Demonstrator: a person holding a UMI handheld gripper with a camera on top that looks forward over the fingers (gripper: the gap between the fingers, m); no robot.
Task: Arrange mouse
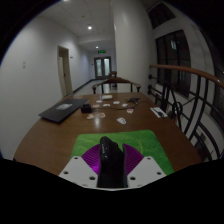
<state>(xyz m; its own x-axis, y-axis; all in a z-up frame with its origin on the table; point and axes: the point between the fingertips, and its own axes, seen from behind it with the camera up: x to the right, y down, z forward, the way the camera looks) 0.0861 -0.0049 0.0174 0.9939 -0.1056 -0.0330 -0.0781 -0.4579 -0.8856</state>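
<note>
A black mouse [109, 160] stands upright between my two fingers, and both purple pads [92, 156] press on its sides. My gripper [110, 166] holds it above a green mat [140, 143] that lies on the brown wooden table [50, 138]. The mat stretches ahead of and beneath the fingers. The lower part of the mouse is hidden by the fingers.
A dark laptop [62, 110] lies on the table at the left. Small white items [98, 116] and papers lie further along the table. A curved railing [190, 90] runs along the right side. A corridor with doors lies beyond.
</note>
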